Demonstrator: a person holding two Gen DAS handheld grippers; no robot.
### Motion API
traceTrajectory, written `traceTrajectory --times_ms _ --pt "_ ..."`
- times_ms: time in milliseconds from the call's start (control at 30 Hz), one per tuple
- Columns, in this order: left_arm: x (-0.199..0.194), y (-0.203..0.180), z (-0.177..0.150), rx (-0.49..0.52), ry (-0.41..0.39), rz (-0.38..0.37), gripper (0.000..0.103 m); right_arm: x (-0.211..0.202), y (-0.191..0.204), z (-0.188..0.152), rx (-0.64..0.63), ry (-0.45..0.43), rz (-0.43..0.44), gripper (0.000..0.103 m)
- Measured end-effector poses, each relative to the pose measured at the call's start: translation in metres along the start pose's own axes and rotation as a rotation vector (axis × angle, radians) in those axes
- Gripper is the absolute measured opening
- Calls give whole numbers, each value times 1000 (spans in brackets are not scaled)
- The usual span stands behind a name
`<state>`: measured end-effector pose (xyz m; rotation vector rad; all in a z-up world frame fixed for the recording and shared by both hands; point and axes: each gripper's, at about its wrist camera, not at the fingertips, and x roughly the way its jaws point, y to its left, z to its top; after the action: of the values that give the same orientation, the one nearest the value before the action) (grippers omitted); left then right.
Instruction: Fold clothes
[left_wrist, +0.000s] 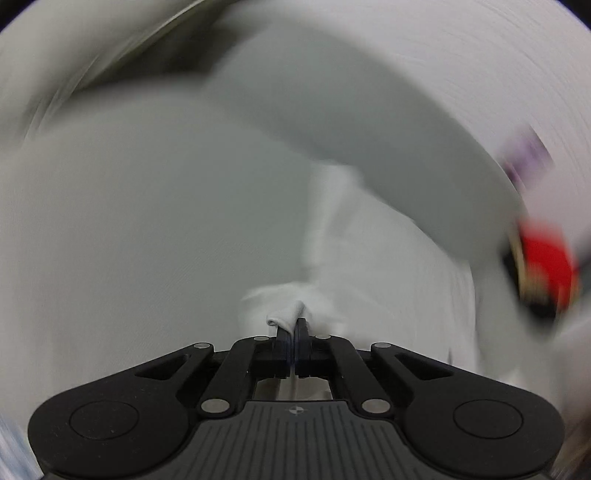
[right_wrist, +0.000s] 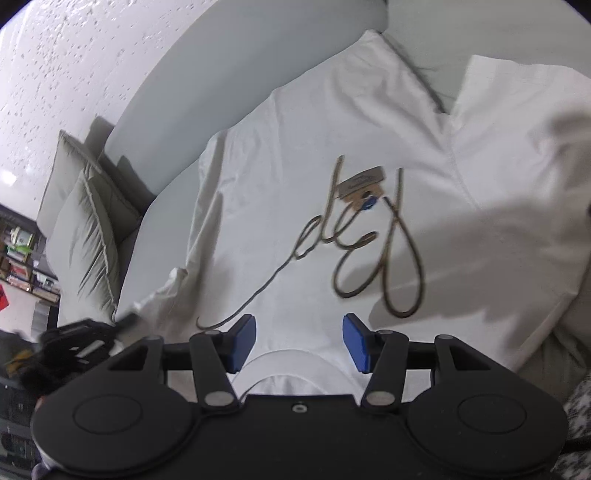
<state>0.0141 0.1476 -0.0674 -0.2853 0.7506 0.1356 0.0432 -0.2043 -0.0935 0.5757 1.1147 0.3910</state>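
Note:
A white T-shirt (right_wrist: 314, 177) with looping dark script and a cardboard hang tag (right_wrist: 364, 186) lies spread on a pale grey bed (right_wrist: 207, 92). My right gripper (right_wrist: 299, 343) hovers over its neckline, blue pads apart with nothing between them. In the heavily blurred left wrist view, my left gripper (left_wrist: 293, 325) is shut on a pinched fold of the white shirt fabric (left_wrist: 284, 314), and the cloth trails away to the right. In the right wrist view, the left gripper (right_wrist: 74, 350) appears as a dark blurred shape at the shirt's left edge.
Two grey-green pillows (right_wrist: 88, 229) lie at the left end of the bed. A speckled white wall (right_wrist: 74, 55) stands behind. Shelves with books (right_wrist: 18, 254) are at the far left. A blurred red and black object (left_wrist: 543, 269) shows at the right in the left wrist view.

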Motion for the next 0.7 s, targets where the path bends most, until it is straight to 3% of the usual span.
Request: traceTrajectory --times_ms 100,133,233,300,367,400,533,633,700 --pt "6 -101 -41 525 2 123 0 0 -11 3 40 -6 -11 51" --pt "12 -125 -64 674 27 144 8 0 -14 4 55 -7 -13 51" --pt "23 -162 -122 938 79 184 20 -1 -20 5 71 -7 -16 51" --pt "19 -167 -137 983 62 249 21 -5 -23 6 69 -13 -16 51" --pt "1 -159 -129 878 79 222 35 -8 -27 7 80 -16 -6 52" --pt "-9 -149 -119 780 97 184 41 -10 -28 7 88 -18 0 52" --pt "-44 -77 -80 270 127 37 41 -18 -31 9 98 -31 30 54" --pt "-31 -14 -60 -182 199 -109 31 -21 -28 9 88 -44 34 54" --pt "-18 6 -55 -370 235 -189 28 -20 -26 10 89 -41 46 55"
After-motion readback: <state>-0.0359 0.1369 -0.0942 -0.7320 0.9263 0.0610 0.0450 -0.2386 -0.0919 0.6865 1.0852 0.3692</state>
